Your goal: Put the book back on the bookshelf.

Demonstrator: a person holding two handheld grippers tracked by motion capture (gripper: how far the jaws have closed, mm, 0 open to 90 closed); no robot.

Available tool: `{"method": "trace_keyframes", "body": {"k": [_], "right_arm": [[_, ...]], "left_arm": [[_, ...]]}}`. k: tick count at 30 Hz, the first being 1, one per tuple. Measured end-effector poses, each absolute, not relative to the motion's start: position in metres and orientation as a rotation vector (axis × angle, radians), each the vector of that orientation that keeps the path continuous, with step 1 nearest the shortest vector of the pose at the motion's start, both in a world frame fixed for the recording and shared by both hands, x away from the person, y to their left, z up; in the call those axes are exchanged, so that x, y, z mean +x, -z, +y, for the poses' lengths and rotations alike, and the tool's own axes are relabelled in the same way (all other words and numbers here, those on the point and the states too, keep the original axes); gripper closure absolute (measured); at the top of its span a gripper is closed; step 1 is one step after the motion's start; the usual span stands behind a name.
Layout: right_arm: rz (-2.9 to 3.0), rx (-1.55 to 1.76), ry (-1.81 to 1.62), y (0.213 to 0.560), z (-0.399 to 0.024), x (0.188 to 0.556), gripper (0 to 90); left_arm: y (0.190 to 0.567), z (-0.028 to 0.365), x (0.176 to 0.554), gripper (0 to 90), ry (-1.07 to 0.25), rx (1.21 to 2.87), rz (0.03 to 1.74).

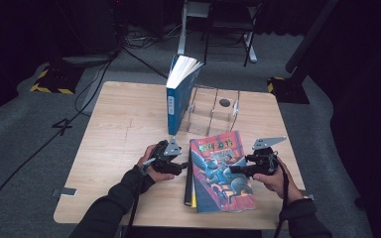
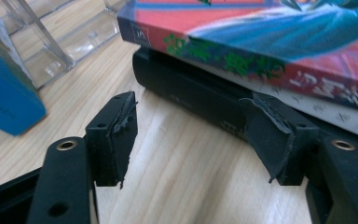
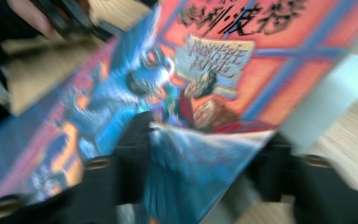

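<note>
A stack of books lies at the table's front middle. On top is a colourful red-and-blue paperback (image 1: 218, 181) (image 2: 261, 28) (image 3: 205, 70); a black book (image 1: 188, 186) (image 2: 191, 93) lies beneath it. My left gripper (image 1: 182, 166) (image 2: 193, 140) is level with the table at the stack's left side. Its jaws stand open over bare wood, the right one close against the black book's spine. My right gripper (image 1: 234, 169) (image 3: 205, 154) is at the paperback's right edge, with that edge between its jaws. Blur hides whether the pads press.
A tall blue book (image 1: 176, 104) (image 2: 4, 93) stands upright with fanned pages against a clear acrylic rack (image 1: 213, 111) (image 2: 60, 42) at the back middle. A yellow book (image 1: 194, 196) peeks from the stack. The wooden table (image 1: 124, 129) has bare room on the left.
</note>
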State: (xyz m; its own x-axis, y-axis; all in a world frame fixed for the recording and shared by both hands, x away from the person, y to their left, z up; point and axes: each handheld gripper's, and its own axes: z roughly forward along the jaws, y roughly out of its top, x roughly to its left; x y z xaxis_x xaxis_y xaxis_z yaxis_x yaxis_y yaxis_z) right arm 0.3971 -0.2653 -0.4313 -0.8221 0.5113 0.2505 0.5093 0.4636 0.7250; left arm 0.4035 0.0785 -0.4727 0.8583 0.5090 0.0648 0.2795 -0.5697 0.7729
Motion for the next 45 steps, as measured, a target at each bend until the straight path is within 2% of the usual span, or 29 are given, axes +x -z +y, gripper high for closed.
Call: {"method": "trace_keyframes", "body": {"k": [2, 3, 7, 19, 28, 30, 31, 33, 37, 41, 45], "right_arm": [[2.704, 0.912, -1.378, 0.432, -0.263, 0.399, 64.0], [2.712, 0.876, -1.422, 0.431, -0.26, 0.399, 70.0], [2.706, 0.838, -1.404, 0.428, -0.256, 0.397, 71.6], [2.579, 0.705, -1.481, 0.422, -0.254, 0.382, 76.2], [2.472, 0.642, -1.553, 0.409, -0.256, 0.37, 76.9], [2.433, 0.624, -1.576, 0.405, -0.257, 0.366, 76.8], [2.433, 0.624, -1.576, 0.405, -0.257, 0.366, 76.8], [2.409, 0.604, -1.586, 0.403, -0.256, 0.363, 76.3], [2.386, 0.553, -1.599, 0.396, -0.254, 0.358, 75.2], [2.394, 0.524, -1.584, 0.392, -0.252, 0.356, 73.2], [2.421, 0.507, -1.573, 0.388, -0.252, 0.358, 72.3]], "left_arm": [[0.472, 0.078, 0.407, 40.1, -0.356, 2.209, 0.571], [0.472, 0.078, 0.408, 47.1, -0.363, 2.205, 0.571], [0.474, 0.078, 0.412, 51.2, -0.347, 2.201, 0.558], [0.472, 0.079, 0.426, 50.1, -0.337, 2.149, 0.617], [0.446, 0.08, 0.43, 53.1, -0.337, 2.091, 0.578], [0.44, 0.082, 0.431, 60.3, -0.335, 2.09, 0.54], [0.436, 0.082, 0.431, 60.3, -0.319, 2.091, 0.523], [0.429, 0.08, 0.43, 70.7, -0.324, 2.094, 0.488], [0.417, 0.081, 0.429, 81.9, -0.301, 2.045, 0.452], [0.406, 0.08, 0.429, 89.6, -0.284, 2.02, 0.428], [0.395, 0.077, 0.428, 89.8, -0.28, 2.011, 0.41]]}}
